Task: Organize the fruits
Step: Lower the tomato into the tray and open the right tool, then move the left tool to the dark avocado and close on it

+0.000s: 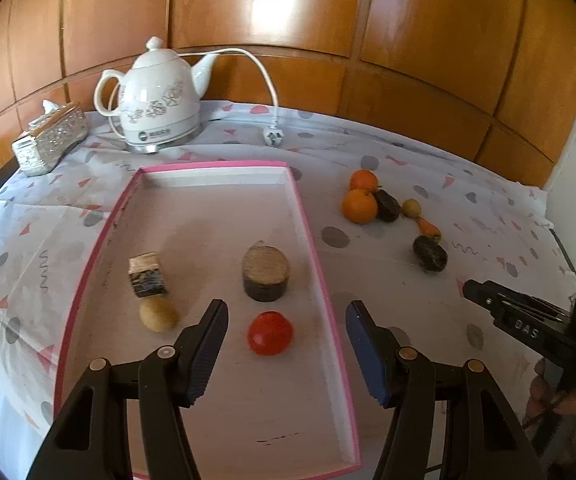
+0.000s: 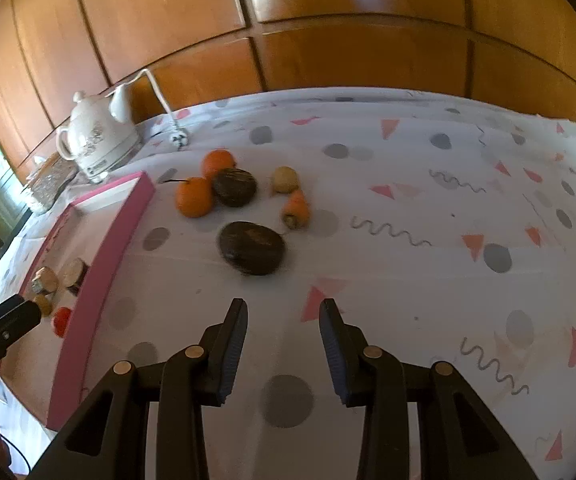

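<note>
Wood-panelled wall [image 1: 288, 12] behind; table [image 2: 408, 208] under a white cloth with grey dots, pink triangles and squiggles, creased and loose-looking, so likely to drag or bunch under a low approach. Pink-rimmed tray [image 1: 320, 264] on the left of the table, already holding a round wood-like block [image 1: 266, 278], a cube block [image 1: 147, 276], a red tomato-like fruit [image 1: 270, 333] and a small yellowish fruit [image 1: 159, 314]. White kettle [image 1: 156, 96] with its cord at the back, glittery tissue box [image 1: 50, 140] beside it, both well clear of the work. Loose pile right of the tray: two oranges [image 2: 194, 197], touching; two dark fruits, nearer one [image 2: 252, 248] lying alone; small pale fruit [image 2: 286, 179]; carrot-like piece [image 2: 297, 208]. Left gripper [image 1: 286, 322] over the tray, fingers roughly half open, holding nothing. Right gripper [image 2: 283, 320] above bare cloth short of the nearer dark fruit, fingers narrowly apart, empty. Main risk: gap looks too narrow for that fruit, so likely a push and roll toward the carrot-like piece instead of a grasp. Second risk: oranges rolling if nudged. Third: clipping the tray rim on transfer.
</note>
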A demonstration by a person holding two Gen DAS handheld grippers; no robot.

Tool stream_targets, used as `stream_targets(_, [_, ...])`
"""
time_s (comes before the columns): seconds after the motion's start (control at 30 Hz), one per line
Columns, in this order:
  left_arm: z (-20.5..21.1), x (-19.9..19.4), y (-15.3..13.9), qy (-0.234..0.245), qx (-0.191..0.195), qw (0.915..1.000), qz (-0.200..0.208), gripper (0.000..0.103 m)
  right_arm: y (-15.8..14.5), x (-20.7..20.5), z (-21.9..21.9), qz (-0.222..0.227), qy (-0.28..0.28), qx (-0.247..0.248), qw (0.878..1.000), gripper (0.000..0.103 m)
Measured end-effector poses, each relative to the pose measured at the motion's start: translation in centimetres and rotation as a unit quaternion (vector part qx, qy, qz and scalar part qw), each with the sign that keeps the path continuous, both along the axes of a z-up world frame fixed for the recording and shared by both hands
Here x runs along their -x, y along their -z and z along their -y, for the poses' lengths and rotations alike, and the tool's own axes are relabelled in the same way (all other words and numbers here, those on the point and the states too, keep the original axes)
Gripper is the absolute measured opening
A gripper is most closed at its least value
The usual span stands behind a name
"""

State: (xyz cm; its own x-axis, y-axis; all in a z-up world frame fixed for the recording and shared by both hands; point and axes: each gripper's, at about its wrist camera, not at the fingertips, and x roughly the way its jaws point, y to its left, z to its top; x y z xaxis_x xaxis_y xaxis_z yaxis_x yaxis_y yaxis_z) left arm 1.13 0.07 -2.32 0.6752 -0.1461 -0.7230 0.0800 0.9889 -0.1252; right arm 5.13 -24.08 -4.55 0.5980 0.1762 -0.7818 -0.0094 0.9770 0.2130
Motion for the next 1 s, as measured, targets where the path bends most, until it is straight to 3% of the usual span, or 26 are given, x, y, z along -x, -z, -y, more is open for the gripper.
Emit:
stream_targets(0.33, [3.8,-1.7,-0.1,0.059,0.009,0.9982,-0.011,0.062,1.0,-0.2,1.9,-0.006,0.029,0.019,0.999,0.038])
stream_targets(0.63, [6.9,-4.2,0.9,0.075,0.022,0.9964,-0.034,0.061,1.3,-1.0,3.3,-0.004,0.036,0.032,0.999,0.037])
stream_targets(1.0, [10.4,-6.8,1.2,0.092,0.031,0.9947,-0.033,0.06,0.9,-2.6,3.5,0.004,0.017,0.042,0.999,0.038])
